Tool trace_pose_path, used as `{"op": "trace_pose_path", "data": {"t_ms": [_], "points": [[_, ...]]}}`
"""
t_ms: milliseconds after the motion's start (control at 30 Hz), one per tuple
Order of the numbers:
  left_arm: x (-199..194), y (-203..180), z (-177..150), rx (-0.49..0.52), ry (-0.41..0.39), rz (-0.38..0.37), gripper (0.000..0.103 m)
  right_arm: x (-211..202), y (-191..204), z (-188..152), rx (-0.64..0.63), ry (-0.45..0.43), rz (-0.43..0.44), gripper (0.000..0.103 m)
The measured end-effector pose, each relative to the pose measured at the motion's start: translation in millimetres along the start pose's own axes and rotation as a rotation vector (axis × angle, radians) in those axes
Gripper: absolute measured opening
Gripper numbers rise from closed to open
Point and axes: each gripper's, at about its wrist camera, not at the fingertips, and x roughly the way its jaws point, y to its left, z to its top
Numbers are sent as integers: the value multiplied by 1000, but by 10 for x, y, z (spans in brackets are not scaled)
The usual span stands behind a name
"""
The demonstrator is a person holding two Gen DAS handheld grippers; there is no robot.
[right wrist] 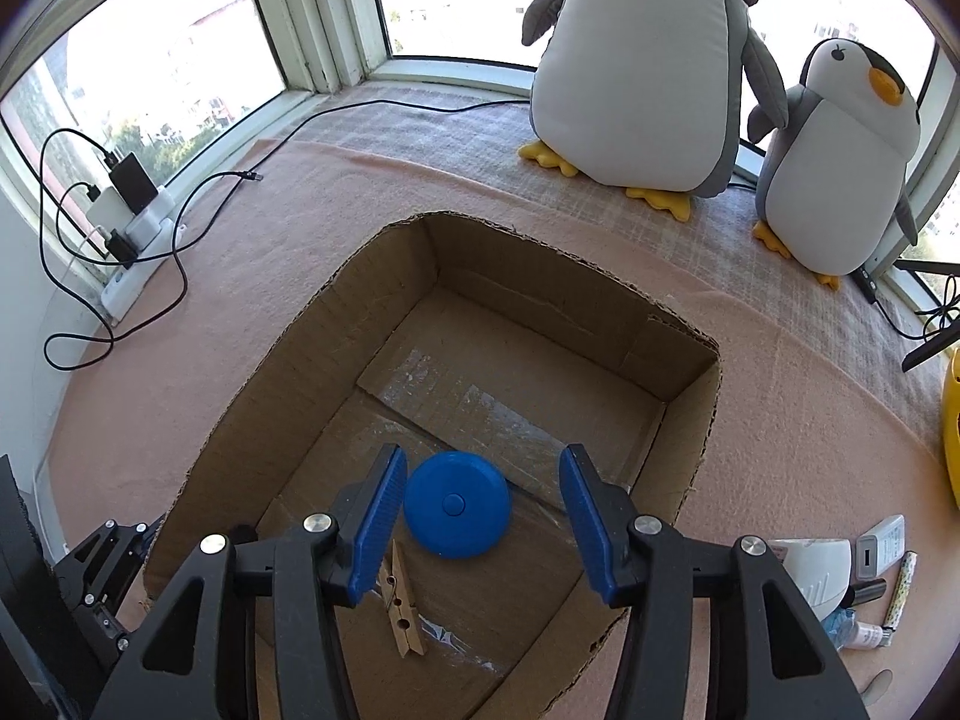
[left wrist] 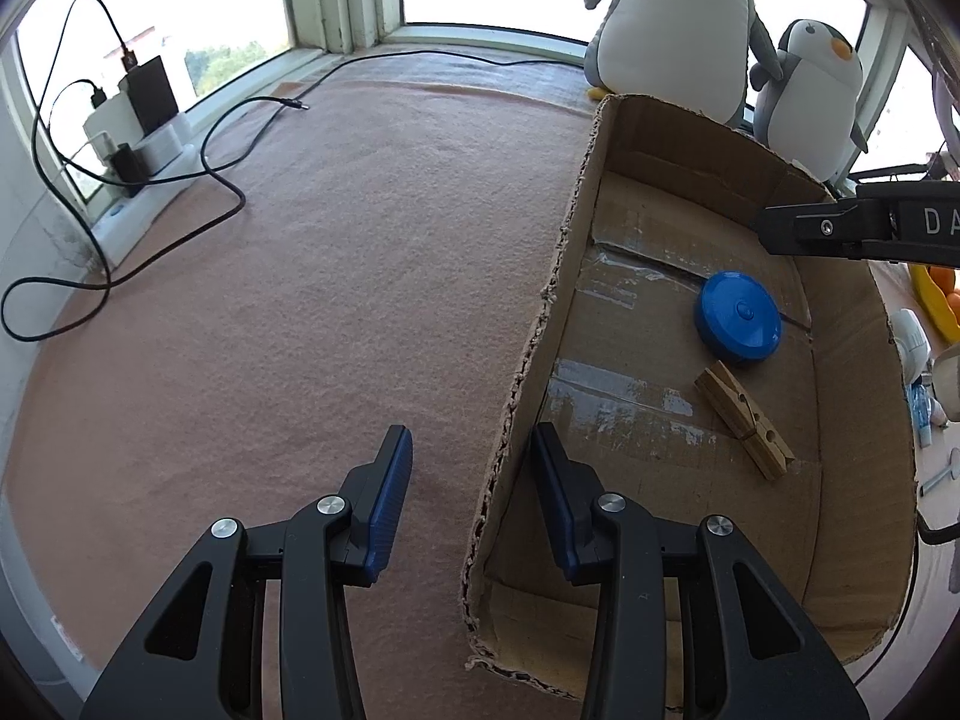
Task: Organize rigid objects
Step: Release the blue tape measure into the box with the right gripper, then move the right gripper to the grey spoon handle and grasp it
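Now, with the right gripper (right wrist: 477, 510) open and empty above the blue disc (right wrist: 457, 504) in the cardboard box (right wrist: 690, 420), lift straight out toward the remaining clutter while the open left gripper (left wrist: 471, 498) steadies the wall.

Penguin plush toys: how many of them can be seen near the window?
2. The large penguin stands by the window behind the cardboard box; its head is cut off by the frame. The small penguin stands to its right. None seems hidden.

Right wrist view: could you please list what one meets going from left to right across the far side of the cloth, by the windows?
Power strip → loose cable end → big penguin → small penguin.
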Motion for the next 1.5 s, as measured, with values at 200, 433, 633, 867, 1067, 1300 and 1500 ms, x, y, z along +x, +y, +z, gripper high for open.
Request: {"op": "trace_pose_path", "data": {"t_ms": [200,433,633,867,1067,1300,1500], "points": [[-1,15,-13,-3,-4,-5,39,-166,-31,-28,7,-16,9,49],[-1,15,-1,-1,-4,-8,39,-592,-162,-133,29,-68,3,49],[0,-13,4,23,-8,1,39,-1020,-459,-345,96,-104,-14,49],[-4,-21,7,45,-14,-3,39,-1494,-1063,-887,229,-120,-74,49],[2,0,19,42,-8,-17,39,-1788,-1704,-1453,441,-107,-146,49],[10,-11,28,58,-11,-17,39,-1519,-2265,-1863,678,-21,-154,47],[14,10,33,51,-8,-27,39,-1095,-2554,-2007,838,65,-119,31]]}}
